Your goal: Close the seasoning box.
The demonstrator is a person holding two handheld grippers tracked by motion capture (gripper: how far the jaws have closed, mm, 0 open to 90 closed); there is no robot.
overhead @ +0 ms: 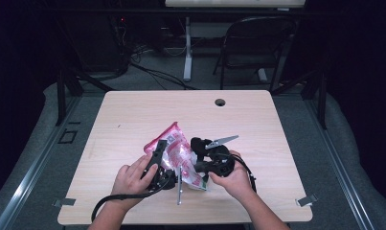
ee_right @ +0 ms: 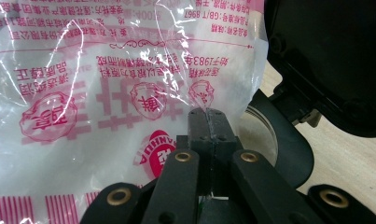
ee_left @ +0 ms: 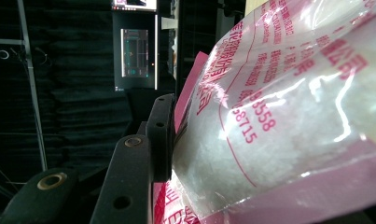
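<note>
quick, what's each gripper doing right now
Left gripper: closed on the bag.
Right gripper: fingers shut, pinching the bag's clear film.

Left gripper (ee_left: 176, 135): far jaw hidden behind the pink bag (ee_left: 288, 116). Bag cut off by the frame above and beside the right gripper (ee_right: 208, 114); its print unreadable.

A pale wood tabletop (overhead: 133, 115) with rounded corners has a small round hole (overhead: 220, 102) near its far edge, right of centre. A pink-and-clear plastic bag (overhead: 178, 153) sits on its near middle, between the two hands.
</note>
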